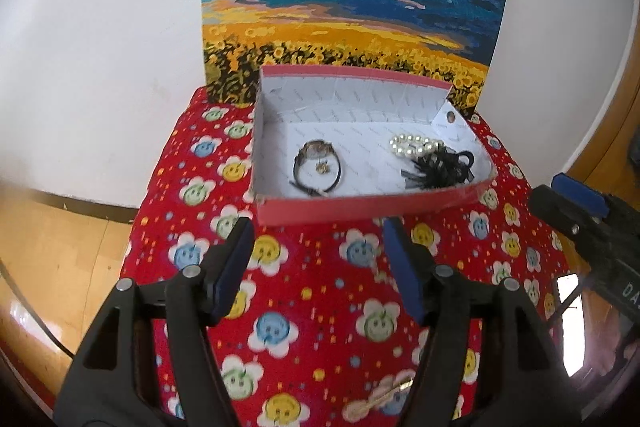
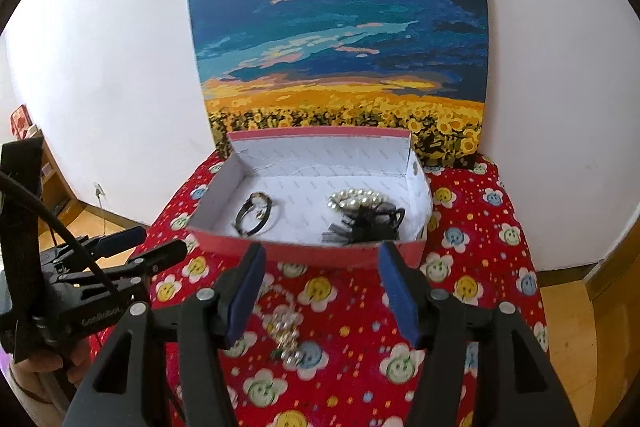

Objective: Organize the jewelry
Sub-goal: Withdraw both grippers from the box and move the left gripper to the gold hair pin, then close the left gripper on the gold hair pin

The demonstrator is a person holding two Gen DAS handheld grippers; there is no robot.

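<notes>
Progress, left to right: I see the black-strapped wristwatch (image 2: 253, 214), white pearl bracelet (image 2: 354, 201) and black lace hair tie (image 2: 366, 225) already in the red cardboard box (image 2: 320, 251). Both my left gripper (image 1: 318, 259) and right gripper (image 2: 320, 285) hang wide open, empty. One rhinestone brooch (image 2: 286, 337) remains on the red floral tablecloth (image 2: 480, 251).

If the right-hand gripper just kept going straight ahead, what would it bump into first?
Probably the red near wall of the box, just ahead of the open right gripper; it may be high enough to pass over, depth being unclear.

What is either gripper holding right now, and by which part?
Nothing. The left gripper and right gripper are both open and empty above the cloth; a brooch lies loose before the box.
</notes>
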